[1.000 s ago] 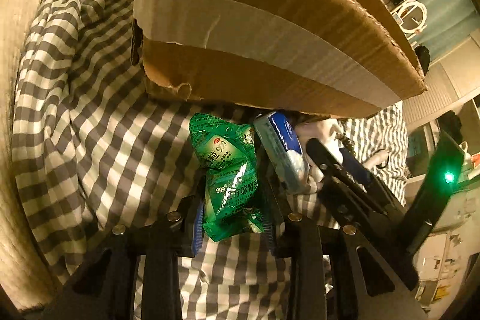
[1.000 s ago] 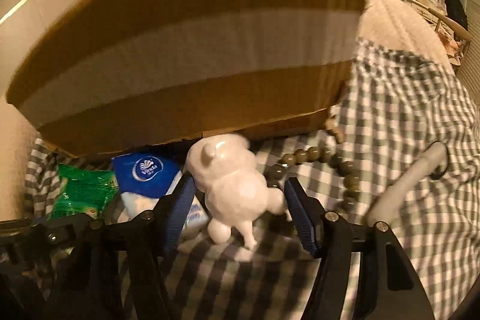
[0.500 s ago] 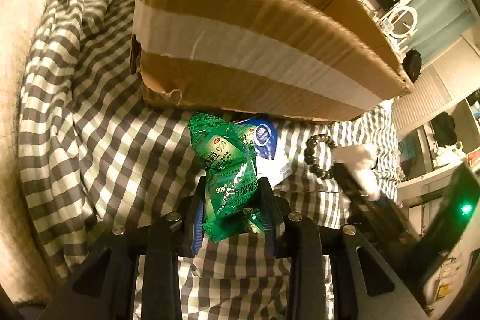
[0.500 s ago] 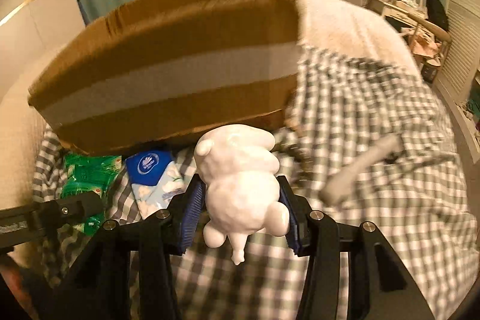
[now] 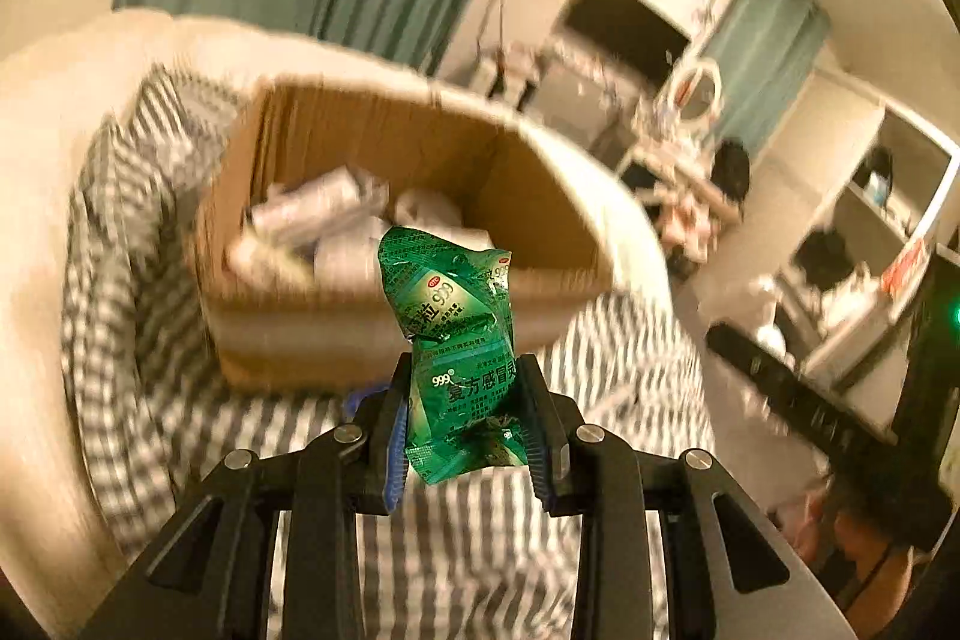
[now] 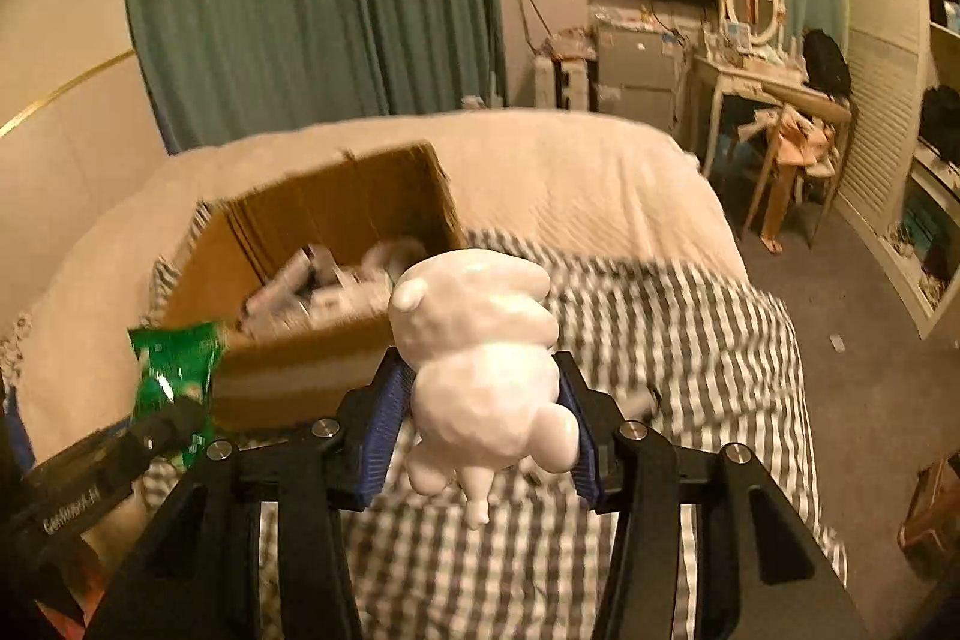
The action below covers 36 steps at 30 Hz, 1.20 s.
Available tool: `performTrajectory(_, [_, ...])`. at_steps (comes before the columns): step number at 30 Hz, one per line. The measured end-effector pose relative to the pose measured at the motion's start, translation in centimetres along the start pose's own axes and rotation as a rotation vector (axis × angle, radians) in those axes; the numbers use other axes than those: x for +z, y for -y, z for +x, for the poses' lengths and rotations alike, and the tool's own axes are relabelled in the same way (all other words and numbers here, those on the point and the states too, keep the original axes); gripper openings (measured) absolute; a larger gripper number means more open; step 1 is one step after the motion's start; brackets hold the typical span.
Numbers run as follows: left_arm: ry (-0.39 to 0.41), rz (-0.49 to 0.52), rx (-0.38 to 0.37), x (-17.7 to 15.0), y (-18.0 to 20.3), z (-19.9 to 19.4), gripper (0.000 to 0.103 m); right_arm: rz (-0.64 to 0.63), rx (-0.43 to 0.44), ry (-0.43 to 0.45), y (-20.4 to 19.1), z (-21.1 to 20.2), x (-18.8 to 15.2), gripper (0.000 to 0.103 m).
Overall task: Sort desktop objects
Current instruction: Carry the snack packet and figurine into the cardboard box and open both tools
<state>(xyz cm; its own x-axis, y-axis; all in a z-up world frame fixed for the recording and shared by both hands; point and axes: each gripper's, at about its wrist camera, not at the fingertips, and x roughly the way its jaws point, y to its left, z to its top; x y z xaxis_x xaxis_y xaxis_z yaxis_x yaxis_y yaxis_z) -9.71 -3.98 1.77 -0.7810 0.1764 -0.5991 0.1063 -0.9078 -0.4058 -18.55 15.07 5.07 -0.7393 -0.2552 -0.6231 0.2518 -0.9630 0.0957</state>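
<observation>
Both claws grip upright loads: left (image 5: 465,427) green packet (image 5: 459,358), right (image 6: 483,418) white figurine (image 6: 480,370).

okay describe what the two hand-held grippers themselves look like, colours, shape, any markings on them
Both are matte black. The left hand-held gripper and the right hand-held gripper each have two angular forked arms with silver round screw heads at the joints, ending in fingers lined with ribbed blue pads. Seen from the right wrist view, the left one's side bears small white lettering, too blurred to read. No sleeves or cables are visible.
</observation>
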Motion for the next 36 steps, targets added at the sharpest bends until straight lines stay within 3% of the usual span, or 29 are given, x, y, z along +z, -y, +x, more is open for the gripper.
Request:
performTrajectory(8, [0.037,-0.079,-0.014,8.6,1.0,4.2,0.032,-0.029,0.079,0.096,-4.0,1.7,4.7,0.047])
performTrajectory(10, [0.036,-0.061,-0.006,9.3,0.8,5.1,0.032,-0.040,0.106,0.086,-5.0,3.4,5.7,0.047])
performTrajectory(14, [0.015,-0.070,0.082,9.5,-2.1,7.4,0.032,-0.070,0.104,0.052,-6.0,8.0,6.3,0.047])
performTrajectory(19, [-0.056,-0.044,0.181,9.3,-4.7,9.5,0.033,0.007,0.131,-0.012,-5.2,12.7,6.1,0.049])
performTrajectory(21, [-0.058,0.001,0.222,9.1,-4.7,9.7,0.039,0.062,0.160,-0.039,-4.6,13.6,6.0,0.062])
performTrajectory(23, [-0.030,0.050,0.282,8.5,-4.4,9.4,0.065,0.095,0.149,-0.026,-3.8,13.0,5.7,0.070])
performTrajectory(25, [0.042,0.058,0.318,7.9,-4.3,8.5,0.071,0.075,0.108,-0.007,-3.2,11.6,5.5,0.070])
performTrajectory(31, [0.144,0.064,0.252,6.8,-3.4,4.7,0.072,0.057,0.036,0.032,-0.7,6.2,4.7,0.070])
performTrajectory(36, [0.151,0.091,0.196,6.3,-1.4,2.5,0.077,0.019,-0.072,0.047,1.2,1.6,3.3,0.070])
